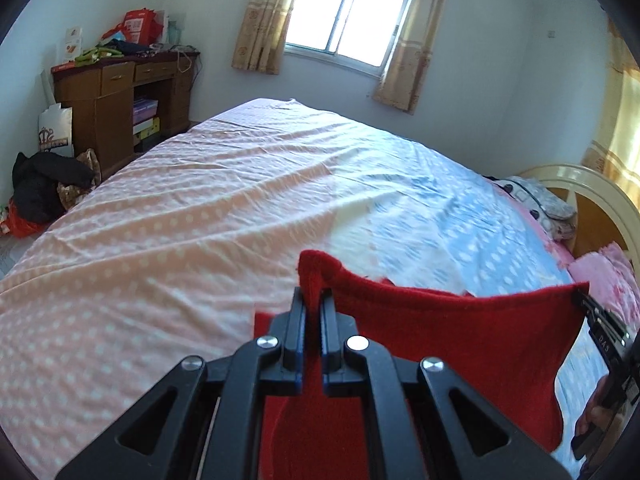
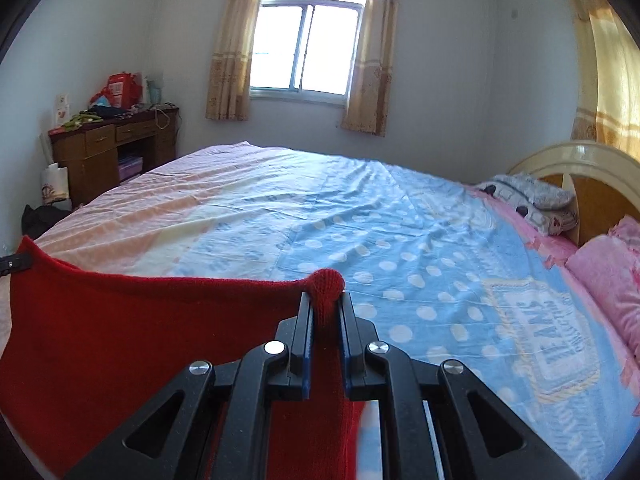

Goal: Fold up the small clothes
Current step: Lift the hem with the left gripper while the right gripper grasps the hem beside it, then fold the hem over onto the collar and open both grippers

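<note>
Left gripper [image 1: 313, 300] pinching one top corner of the red knitted garment [image 1: 460, 344], jaws pressed together on the cloth with a tuft poking up between them. Right gripper [image 2: 327, 304] clamped likewise on the other top corner, a rounded bunch of red knit bulging above its jaws. Visible too from the left wrist view, at the far right end of the stretched edge.

Taking the bed [image 2: 360, 216] as landmark, largest first:

- Bed filling most of both views, sheet peach on one side, blue with white dots on the other; wrinkled but bare across its middle.
- Red garment held up above the near edge of the bed, upper hem taut between the two grippers, sagging slightly at mid-span, body hanging down toward the cameras. Lower part out of sight, so touching the sheet or not: cannot tell.
- Wooden desk [image 2: 112, 148] beyond the bed's far left corner, cluttered on top.
- Pillows [image 2: 532, 196] at the head of the bed, by the headboard.

Progress, judged from this: early. Garment gripped and spread, no crease made yet, nothing folded lying on the bed. Left to do, probably: lay flat on the sheet, bring sides or halves over, set aside, then any further pieces.
</note>
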### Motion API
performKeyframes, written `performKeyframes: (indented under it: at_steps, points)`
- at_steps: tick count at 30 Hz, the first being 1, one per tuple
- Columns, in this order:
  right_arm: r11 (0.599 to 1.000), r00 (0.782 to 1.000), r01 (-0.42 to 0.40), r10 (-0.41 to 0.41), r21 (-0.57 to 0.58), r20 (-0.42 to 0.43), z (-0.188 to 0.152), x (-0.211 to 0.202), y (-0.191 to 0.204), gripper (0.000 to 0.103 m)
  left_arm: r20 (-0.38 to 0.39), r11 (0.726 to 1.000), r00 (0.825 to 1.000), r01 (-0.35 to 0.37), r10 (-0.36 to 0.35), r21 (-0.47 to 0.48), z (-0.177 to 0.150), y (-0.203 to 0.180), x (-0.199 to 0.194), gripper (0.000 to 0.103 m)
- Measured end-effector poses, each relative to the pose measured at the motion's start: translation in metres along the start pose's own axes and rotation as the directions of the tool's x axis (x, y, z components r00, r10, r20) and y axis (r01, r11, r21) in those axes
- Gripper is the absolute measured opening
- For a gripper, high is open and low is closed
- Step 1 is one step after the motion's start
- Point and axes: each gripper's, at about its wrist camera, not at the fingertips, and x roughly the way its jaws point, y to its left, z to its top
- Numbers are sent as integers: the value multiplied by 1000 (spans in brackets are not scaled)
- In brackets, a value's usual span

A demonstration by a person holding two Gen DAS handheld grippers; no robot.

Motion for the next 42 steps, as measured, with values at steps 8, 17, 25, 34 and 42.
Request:
performKeyframes:
  at_steps: [8,17,25,34,42]
  points:
    - [998,992,52,-47,36,-119,-26,80,7,10,-81,996,993,-89,91,32,-1,-9,74,6]
    - [999,981,37,-31,26,-192,-31,101,10,10,-138,982,973,-179,186,59,-14,-10,92,9]
    - [997,938,23,4,73,-347,-40,131,2,23,-192,980,961,-199,198,12,-16,1,100,17]
    - [988,948,113,-77,102,-310,-35,118,-7,52,-190,972,953,-234,235,32,-14,-1,105,22]
    - [999,997,26,-28,-20,-78,-25,33,40,45,-182,956,939,-281,291,80,-15,-7,108,25]
